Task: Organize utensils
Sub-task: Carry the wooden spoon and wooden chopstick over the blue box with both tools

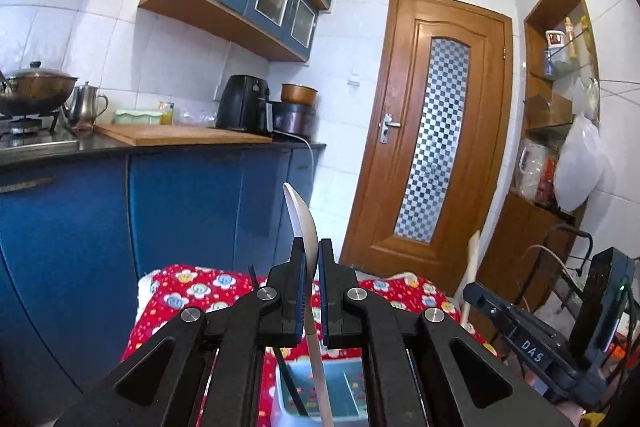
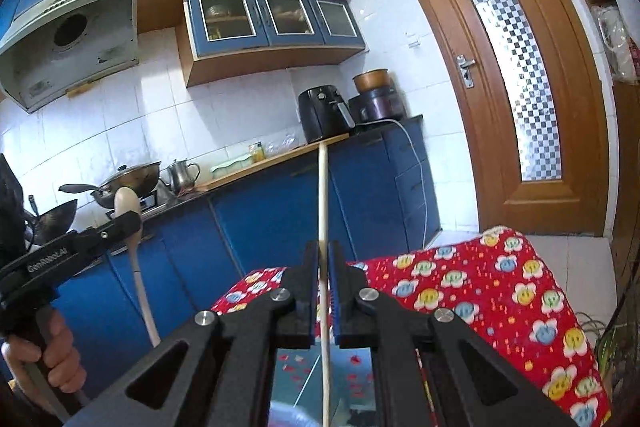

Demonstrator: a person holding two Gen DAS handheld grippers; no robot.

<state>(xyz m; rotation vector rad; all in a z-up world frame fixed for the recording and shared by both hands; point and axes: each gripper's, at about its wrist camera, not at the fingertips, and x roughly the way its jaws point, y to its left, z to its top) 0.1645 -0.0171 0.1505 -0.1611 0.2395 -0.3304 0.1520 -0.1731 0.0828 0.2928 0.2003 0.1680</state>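
Left claw [image 1: 312, 247] is pinching a metal spoon [image 1: 301, 215]: bowl sticks up past the fingertips, edge-on in the left wrist view, and the handle runs back down between the pads toward the camera. In the right wrist view the same spoon shows pale and shiny, bowl up, off to the left of the right claw. Right claw [image 2: 324, 247] is pressed onto a thin pale stick [image 2: 323, 195], most likely a chopstick; it stands nearly upright, its long end reaching well beyond the tips and its short end trailing back under the claw. Both are held up in the air above a red flower-print cloth [image 2: 500, 291]. Under each claw sits a light blue bin [image 1: 344, 391], with a dark stick [image 1: 290, 383] leaning inside it. Handling, my read: the spoon is stiff, light and slick, held at the neck just below the bowl, so it could pivot or slide if bumped. The chopstick is very light and rigid but narrow and smooth, with a long lever past the grip, so expect it to swing. Neither is fragile. Grip nearer mid-length for better control.
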